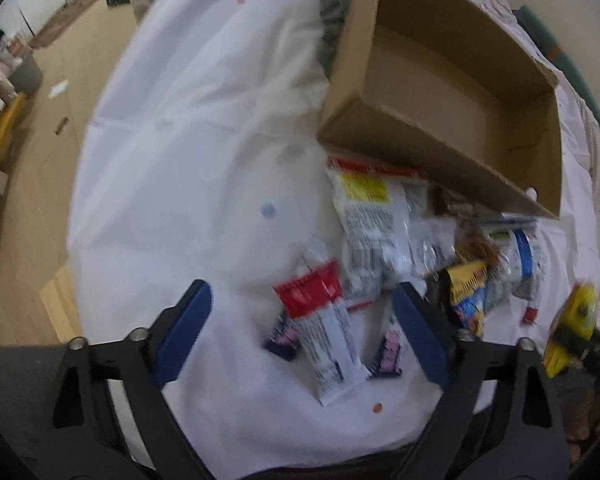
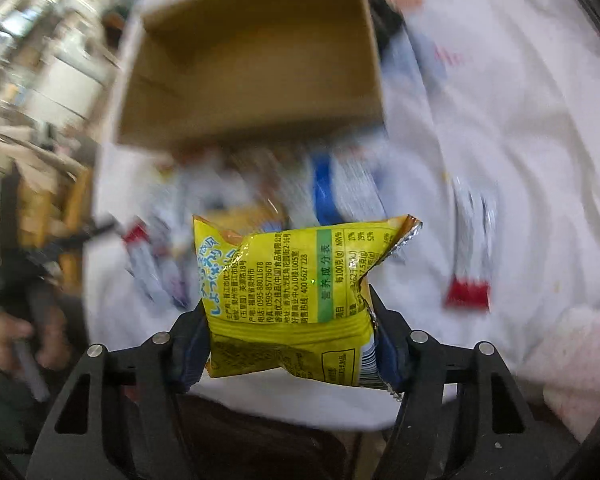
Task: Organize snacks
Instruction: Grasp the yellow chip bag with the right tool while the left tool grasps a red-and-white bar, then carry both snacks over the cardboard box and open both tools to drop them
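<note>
Snacks (image 1: pixel 380 236) are seen piled loose on a white cloth (image 1: pixel 188 152), just in front of an open cardboard box (image 1: pixel 452 92) whose inside shows bare brown card. One yellow snack packet (image 2: pixel 296 300) is clamped between the blue pads of the right gripper (image 2: pixel 292 344), held clear above the cloth with printed text on its face and a crimped silver edge at the top right; the same packet is glimpsed at the right border of the left wrist view, blurred. The left gripper (image 1: pixel 300 332) is held spread wide over the cloth, pointing steeply down, nothing pressed by its pads. Between its blue fingers (image 1: pixel 184 328) a red-and-white sachet (image 1: pixel 320 320) is lying flat, with small dark blue and pink wrappers (image 1: pixel 388 356) just beside it. Further up, a white bag with a yellow label (image 1: pixel 364 216) is resting against the box wall, near a blue-and-silver bag (image 1: pixel 516 264) and a yellow-and-blue packet (image 1: pixel 468 292). Another red-ended sachet (image 2: pixel 468 256) is lying apart on the cloth to the right in the right wrist view. Much of that view is smeared by motion. A wooden floor (image 1: pixel 40 152) is visible beyond the cloth.
</note>
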A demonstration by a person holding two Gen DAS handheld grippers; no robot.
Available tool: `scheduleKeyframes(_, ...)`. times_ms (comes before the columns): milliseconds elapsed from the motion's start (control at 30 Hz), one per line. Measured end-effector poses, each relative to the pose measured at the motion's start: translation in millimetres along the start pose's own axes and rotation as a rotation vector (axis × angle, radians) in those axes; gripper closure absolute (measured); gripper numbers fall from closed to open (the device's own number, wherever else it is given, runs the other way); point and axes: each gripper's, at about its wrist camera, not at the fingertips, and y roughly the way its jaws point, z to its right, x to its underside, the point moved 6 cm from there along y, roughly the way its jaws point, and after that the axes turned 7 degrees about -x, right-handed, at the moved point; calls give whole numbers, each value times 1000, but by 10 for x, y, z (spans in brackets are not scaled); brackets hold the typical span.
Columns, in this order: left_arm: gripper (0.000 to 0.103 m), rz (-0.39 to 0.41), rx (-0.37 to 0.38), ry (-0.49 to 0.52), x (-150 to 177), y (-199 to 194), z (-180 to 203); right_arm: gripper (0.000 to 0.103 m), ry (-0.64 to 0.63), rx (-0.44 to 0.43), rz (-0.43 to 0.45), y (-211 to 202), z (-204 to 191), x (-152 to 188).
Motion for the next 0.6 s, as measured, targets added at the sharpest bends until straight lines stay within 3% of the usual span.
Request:
scheduleKeyframes(33, 25, -20, -1, 8, 48, 45, 27, 33, 12, -32, 38, -27, 16, -40)
scheduleKeyframes(100, 42, -58, 2, 36, 122, 142, 93, 33, 46, -69, 62, 22, 61, -13)
scheduleKeyframes(167, 52, -88, 2, 60, 181, 235, 159, 34, 58, -43, 64, 200, 46, 59)
scheduleKeyframes(300, 59, -104, -28, 86, 241, 366, 251, 34, 58, -44, 92, 161, 57, 17)
scheduleKeyframes(367, 73, -123, -29, 103, 263, 426, 288, 34, 63, -40, 91, 93, 36, 82)
scheduleKeyframes(600, 77, -33, -5, 108, 258, 131, 228, 34, 61, -45, 107, 315, -31, 124)
